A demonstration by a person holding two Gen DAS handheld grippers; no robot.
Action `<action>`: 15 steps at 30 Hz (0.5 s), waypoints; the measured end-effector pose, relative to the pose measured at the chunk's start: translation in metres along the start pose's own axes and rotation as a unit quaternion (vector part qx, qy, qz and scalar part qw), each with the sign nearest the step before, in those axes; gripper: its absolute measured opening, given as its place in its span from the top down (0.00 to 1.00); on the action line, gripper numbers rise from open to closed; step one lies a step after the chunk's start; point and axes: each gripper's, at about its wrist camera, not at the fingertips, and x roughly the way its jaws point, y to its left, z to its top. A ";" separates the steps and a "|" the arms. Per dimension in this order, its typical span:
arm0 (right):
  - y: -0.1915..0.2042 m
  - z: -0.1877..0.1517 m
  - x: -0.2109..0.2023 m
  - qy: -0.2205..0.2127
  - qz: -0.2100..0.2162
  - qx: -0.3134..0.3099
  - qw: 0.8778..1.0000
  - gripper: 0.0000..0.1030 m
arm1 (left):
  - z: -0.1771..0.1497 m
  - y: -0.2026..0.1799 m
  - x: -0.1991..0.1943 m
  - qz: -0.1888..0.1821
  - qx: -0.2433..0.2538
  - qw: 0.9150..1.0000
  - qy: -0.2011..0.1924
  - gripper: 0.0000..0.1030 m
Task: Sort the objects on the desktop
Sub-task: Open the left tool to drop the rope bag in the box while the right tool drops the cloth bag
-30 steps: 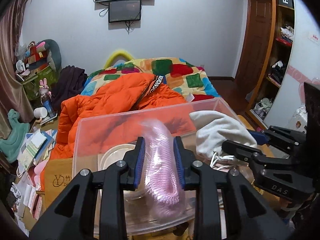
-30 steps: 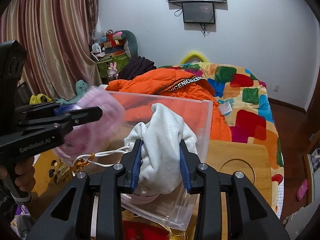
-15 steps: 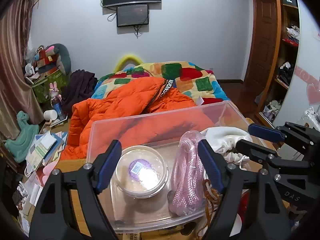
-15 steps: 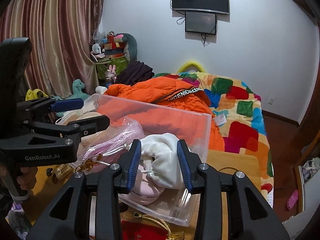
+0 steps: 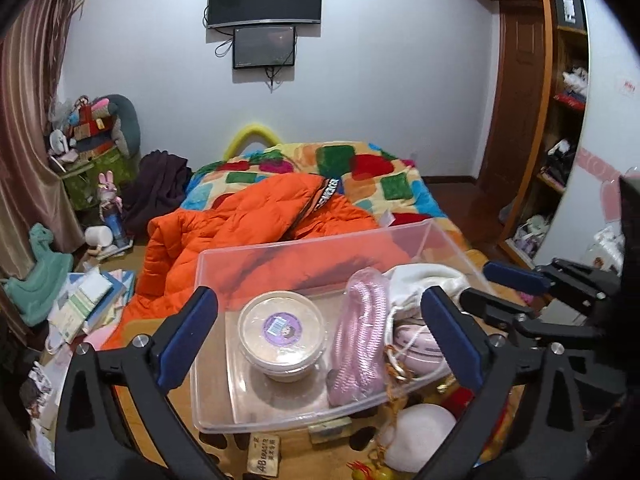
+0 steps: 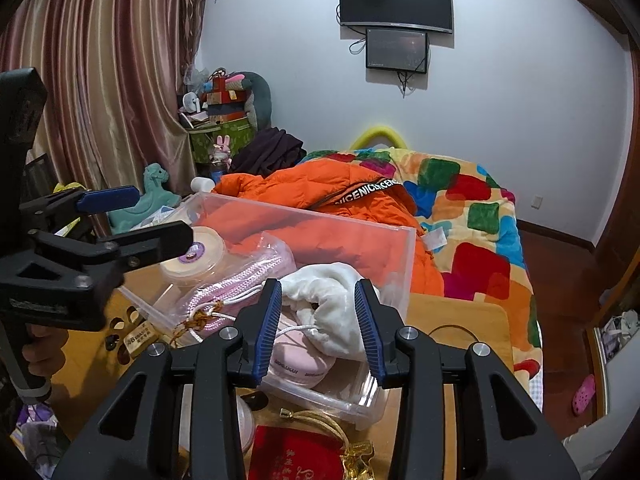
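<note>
My left hand-held gripper [image 5: 320, 328] is opening wide, nothing pinched; the pink rope bundle [image 5: 358, 340] lies in the clear bin [image 5: 304, 252] between its fingers, untouched. My right hand-held gripper [image 6: 318, 328] straddles the white pouch [image 6: 332, 300] inside the bin; contact unclear.

Wooden tabletop [image 6: 460, 316] carries clear plastic bin [image 5: 224, 264], small wooden tag [image 5: 263, 455], red pouch [image 6: 296, 458], white round object [image 5: 420, 432].
</note>
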 end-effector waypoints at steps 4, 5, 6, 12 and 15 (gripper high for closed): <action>0.001 -0.001 -0.004 -0.003 -0.001 0.002 1.000 0.64 | 0.001 0.008 -0.002 0.019 -0.020 1.000 0.006 0.00; 0.001 -0.001 -0.005 -0.004 -0.001 0.002 1.000 0.63 | 0.001 0.010 -0.002 0.026 -0.022 0.999 0.013 0.00; 0.002 -0.002 -0.006 -0.004 -0.001 0.002 1.000 0.63 | 0.000 0.011 -0.001 0.026 -0.021 0.999 0.017 0.00; 0.004 -0.006 -0.012 -0.005 0.001 0.001 1.000 0.63 | -0.010 0.015 -0.018 0.014 -0.006 1.000 -0.009 0.00; 0.005 -0.008 -0.018 -0.007 0.000 0.000 1.000 0.60 | -0.013 0.013 -0.025 0.043 0.007 0.999 -0.022 0.00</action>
